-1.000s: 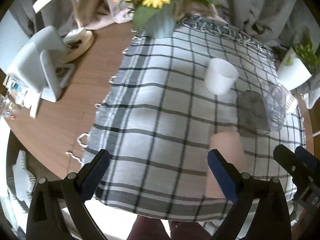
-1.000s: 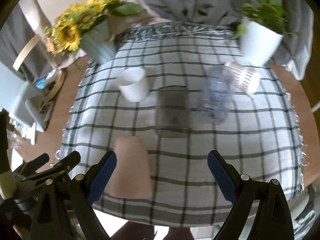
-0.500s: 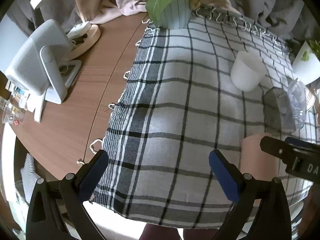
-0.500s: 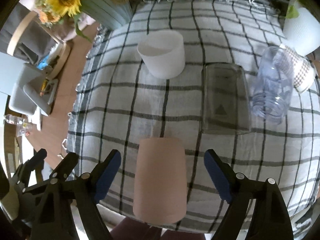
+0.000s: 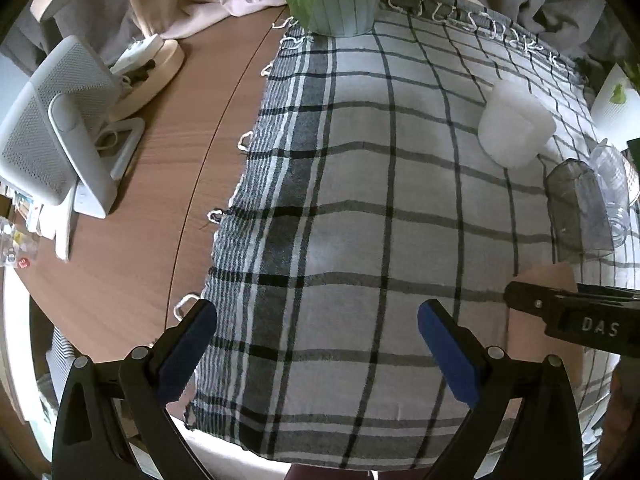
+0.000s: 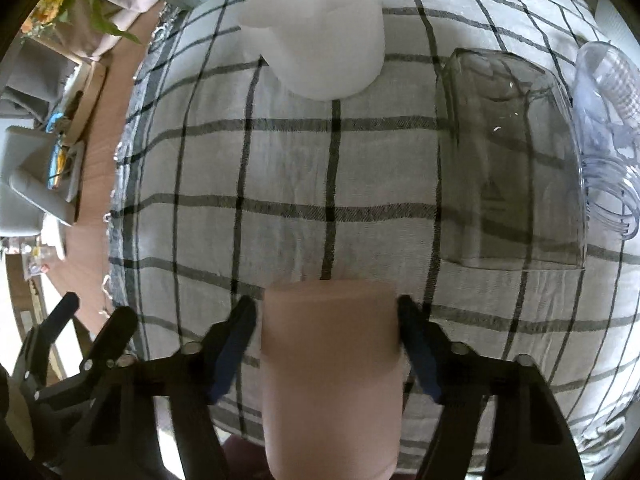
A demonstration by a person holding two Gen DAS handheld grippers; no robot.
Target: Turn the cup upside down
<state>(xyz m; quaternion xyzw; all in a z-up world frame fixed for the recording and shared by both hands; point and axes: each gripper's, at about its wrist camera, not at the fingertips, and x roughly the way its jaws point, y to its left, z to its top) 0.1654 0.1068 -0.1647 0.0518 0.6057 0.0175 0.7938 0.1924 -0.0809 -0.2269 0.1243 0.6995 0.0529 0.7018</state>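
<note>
A pink cup (image 6: 332, 368) stands on the checked cloth (image 6: 304, 184) near its front edge, closed end up. My right gripper (image 6: 328, 320) straddles it, one blue pad at each side, touching or nearly touching. In the left wrist view the pink cup (image 5: 532, 320) is at the right, partly hidden by the right gripper's black arm. My left gripper (image 5: 316, 320) is open and empty over the cloth's front left.
A white cup (image 6: 320, 32), a smoky glass (image 6: 508, 160) and a clear plastic cup (image 6: 608, 140) stand behind the pink cup. A vase of sunflowers (image 5: 340, 0) is at the back. A white fan (image 5: 56, 128) and lamp base (image 5: 148, 68) are on the wooden table, left.
My right gripper has moved forward and down onto the pink cup and its jaws have closed in around it. My left gripper has drifted left, away from the cup.
</note>
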